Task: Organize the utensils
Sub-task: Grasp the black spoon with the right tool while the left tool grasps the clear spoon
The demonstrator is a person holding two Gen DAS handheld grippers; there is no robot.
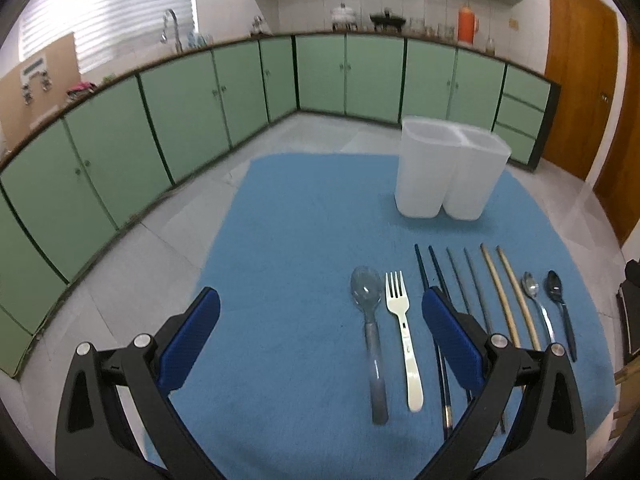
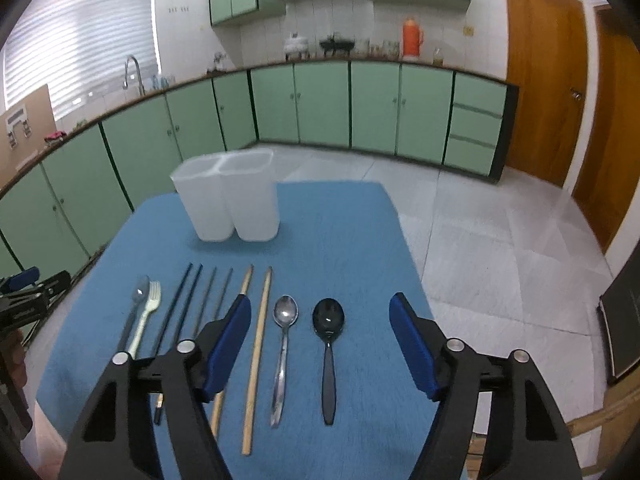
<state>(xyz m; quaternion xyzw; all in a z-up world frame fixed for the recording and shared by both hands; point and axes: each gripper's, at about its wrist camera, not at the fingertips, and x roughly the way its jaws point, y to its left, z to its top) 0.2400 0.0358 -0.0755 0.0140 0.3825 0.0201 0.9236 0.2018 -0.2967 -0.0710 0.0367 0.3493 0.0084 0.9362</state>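
Note:
A row of utensils lies on the blue mat (image 1: 300, 220): a clear spoon (image 1: 370, 320), a white fork (image 1: 404, 328), dark chopsticks (image 1: 424, 268), grey chopsticks (image 1: 460, 276), wooden chopsticks (image 1: 508, 288), a steel spoon (image 1: 536, 300) and a black spoon (image 1: 560, 304). A white two-compartment holder (image 1: 444, 172) stands upright behind them and looks empty. My left gripper (image 1: 320, 300) is open above the mat, left of the clear spoon. My right gripper (image 2: 320, 312) is open above the steel spoon (image 2: 284, 344) and black spoon (image 2: 328, 344). The holder (image 2: 228, 196) stands far left in the right wrist view.
The mat (image 2: 340, 232) covers a table with floor beyond its edges. Green cabinets (image 1: 180, 112) line the far walls. A wooden door (image 2: 544, 80) is at the right. The left gripper's body (image 2: 24, 292) shows at the left edge of the right wrist view.

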